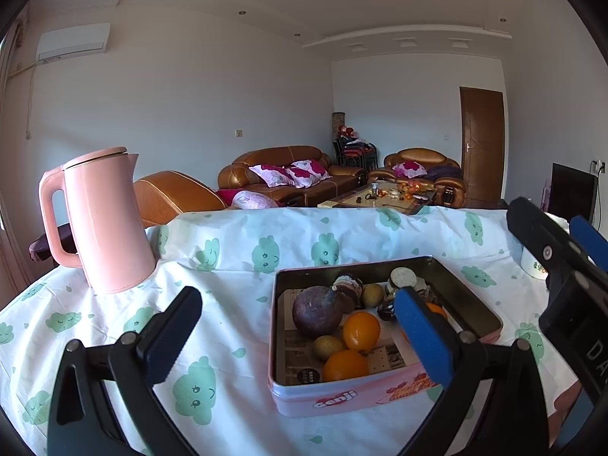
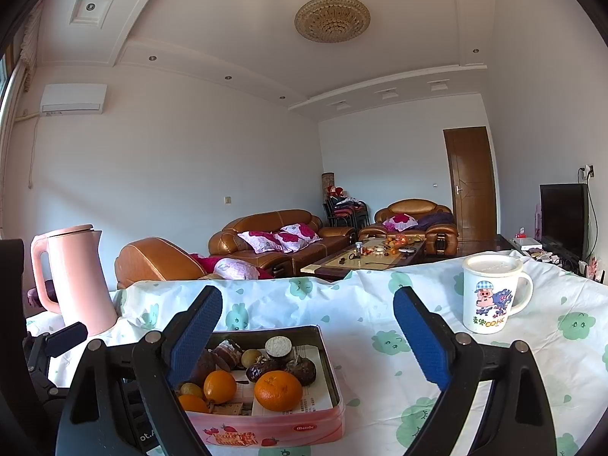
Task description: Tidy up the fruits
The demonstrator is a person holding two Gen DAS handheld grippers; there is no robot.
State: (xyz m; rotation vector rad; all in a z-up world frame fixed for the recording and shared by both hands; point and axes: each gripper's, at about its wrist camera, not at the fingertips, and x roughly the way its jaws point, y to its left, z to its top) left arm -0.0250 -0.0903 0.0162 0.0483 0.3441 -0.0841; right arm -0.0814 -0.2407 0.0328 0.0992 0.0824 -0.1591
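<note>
A pink tin box sits on the cloth-covered table and holds oranges, a large dark purple fruit, small greenish fruits and dark brown pieces. My left gripper is open and empty, its fingers straddling the box's left half from the near side. My right gripper is open and empty above the box's right edge. It also shows at the right of the left wrist view.
A pink kettle stands at the table's far left. A white cartoon mug stands at the far right. The tablecloth is white with green prints. Sofas and a coffee table lie beyond the table.
</note>
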